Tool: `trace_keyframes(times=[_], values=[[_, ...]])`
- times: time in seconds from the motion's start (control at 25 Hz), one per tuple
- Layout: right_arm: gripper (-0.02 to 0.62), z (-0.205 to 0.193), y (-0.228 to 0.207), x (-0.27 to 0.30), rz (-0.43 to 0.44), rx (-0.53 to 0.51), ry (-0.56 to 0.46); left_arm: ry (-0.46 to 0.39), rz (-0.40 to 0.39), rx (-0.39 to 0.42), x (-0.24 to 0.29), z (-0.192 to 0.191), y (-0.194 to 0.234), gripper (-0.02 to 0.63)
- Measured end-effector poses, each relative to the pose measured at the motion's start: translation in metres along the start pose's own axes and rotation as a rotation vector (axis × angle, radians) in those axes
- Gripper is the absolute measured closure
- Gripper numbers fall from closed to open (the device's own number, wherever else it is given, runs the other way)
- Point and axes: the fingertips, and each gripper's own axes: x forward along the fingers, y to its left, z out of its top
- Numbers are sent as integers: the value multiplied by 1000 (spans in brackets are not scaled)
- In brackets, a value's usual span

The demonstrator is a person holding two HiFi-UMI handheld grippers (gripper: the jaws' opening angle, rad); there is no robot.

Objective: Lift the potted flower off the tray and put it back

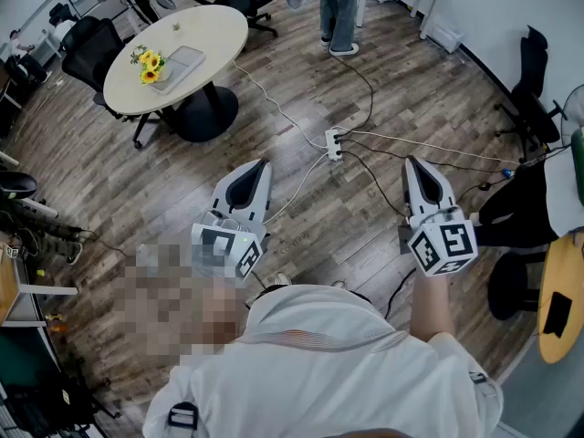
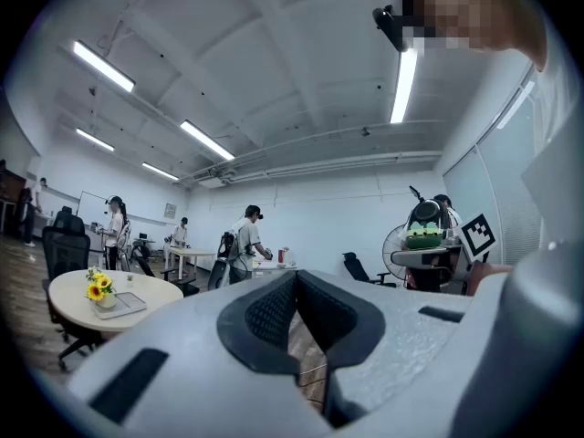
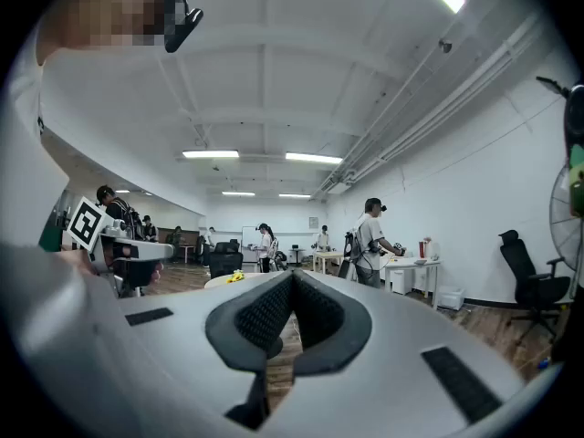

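Note:
The potted flower, yellow blooms in a small pot, stands on a grey tray on the round cream table at the far left. The left gripper view shows the flower and tray well ahead on the left. In the right gripper view only a yellow speck of the flower shows over the table. My left gripper and right gripper are held level over the wooden floor, far from the table. Both are shut with nothing between them: the left gripper and the right gripper have their tips together.
A white power strip with cables lies on the floor between me and the table. Black office chairs ring the table. A person's legs stand at the back. A fan and chair are at the right.

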Motion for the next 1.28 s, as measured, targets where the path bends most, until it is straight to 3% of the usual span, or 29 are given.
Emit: trace_keyframes(times=[0.68,1.04,1.28], values=[[594,-3,18,7,22,10,-19,11,8,-21,-14,-12,7,600],[594,-7,54,40,47,-5,2,7,30,-36,-31,-14,49,600],[594,-11,101,67,63,-23,8,6,37,-54,-55,-21,97,600]])
